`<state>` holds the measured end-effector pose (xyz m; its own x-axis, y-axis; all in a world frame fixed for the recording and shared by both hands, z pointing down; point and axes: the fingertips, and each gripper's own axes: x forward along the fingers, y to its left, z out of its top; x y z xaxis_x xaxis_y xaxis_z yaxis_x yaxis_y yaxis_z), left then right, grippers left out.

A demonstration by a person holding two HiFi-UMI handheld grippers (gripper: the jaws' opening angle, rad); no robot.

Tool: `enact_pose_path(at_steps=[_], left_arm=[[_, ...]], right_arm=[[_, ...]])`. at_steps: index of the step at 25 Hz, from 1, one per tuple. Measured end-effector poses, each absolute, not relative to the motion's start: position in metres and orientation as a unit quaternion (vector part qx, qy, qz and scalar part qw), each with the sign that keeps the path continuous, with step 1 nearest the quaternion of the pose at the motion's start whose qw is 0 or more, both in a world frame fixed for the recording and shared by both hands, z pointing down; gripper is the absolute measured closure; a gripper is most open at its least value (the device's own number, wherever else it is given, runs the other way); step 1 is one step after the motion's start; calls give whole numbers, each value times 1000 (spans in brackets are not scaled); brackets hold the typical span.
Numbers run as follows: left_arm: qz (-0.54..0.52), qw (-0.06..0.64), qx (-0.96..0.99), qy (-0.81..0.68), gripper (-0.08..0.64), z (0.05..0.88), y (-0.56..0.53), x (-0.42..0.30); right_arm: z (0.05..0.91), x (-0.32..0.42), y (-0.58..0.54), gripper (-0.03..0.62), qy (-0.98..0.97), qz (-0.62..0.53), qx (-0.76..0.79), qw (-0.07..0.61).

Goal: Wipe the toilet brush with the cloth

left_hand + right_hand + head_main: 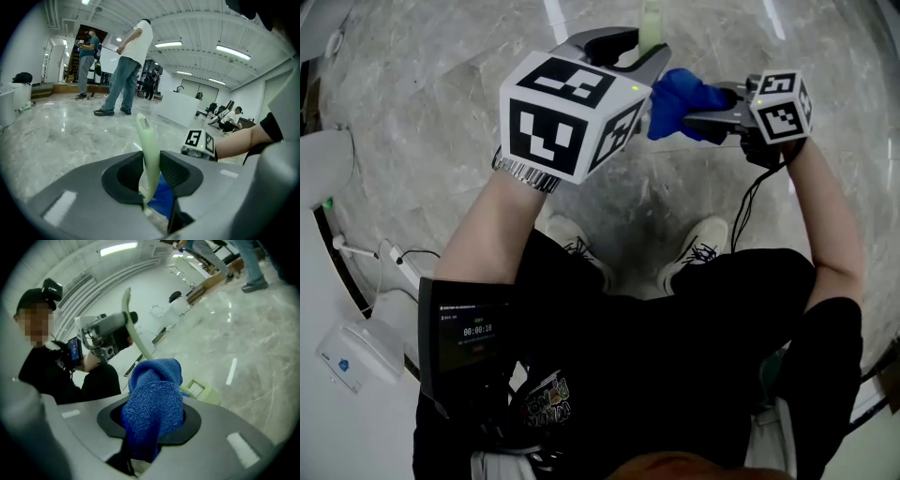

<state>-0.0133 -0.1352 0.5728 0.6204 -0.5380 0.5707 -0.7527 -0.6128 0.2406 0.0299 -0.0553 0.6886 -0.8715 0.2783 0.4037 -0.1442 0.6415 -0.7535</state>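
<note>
My left claw (151,169) is clamped on the brush (146,136) handle (light, stiff, probably slick). The right claw (151,423) grips floppy cloth (157,392), bunched ahead.

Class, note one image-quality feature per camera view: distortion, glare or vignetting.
Head view: fisheye curves the floor lines. Left gripper view: ceiling lights glint off the glossy floor, corners black. Right gripper view: cloth texture sharp up close, room bowed around it.

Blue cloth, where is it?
Head view: the blue cloth sits top right of centre, pinched in the right gripper, beside the toilet brush the left gripper holds.
</note>
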Motion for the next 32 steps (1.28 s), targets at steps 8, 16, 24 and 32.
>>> enact_pose_path(at_steps=[8,16,24,32], left_arm=[[225,250,855,-395,437,575,-144,-27],[220,273,851,-390,442,573,-144,-28],[230,258,851,-396,437,569,-148,-34],[239,238,860,-384,437,562,-141,-24]], right_arm=[[705,-38,-35,465,-821,543,15,175],[580,-26,-68,465,-886,458,-64,7],[714,-59,-39,465,-833,521,37,181],[789,-98,-60,465,-790,534,202,225]])
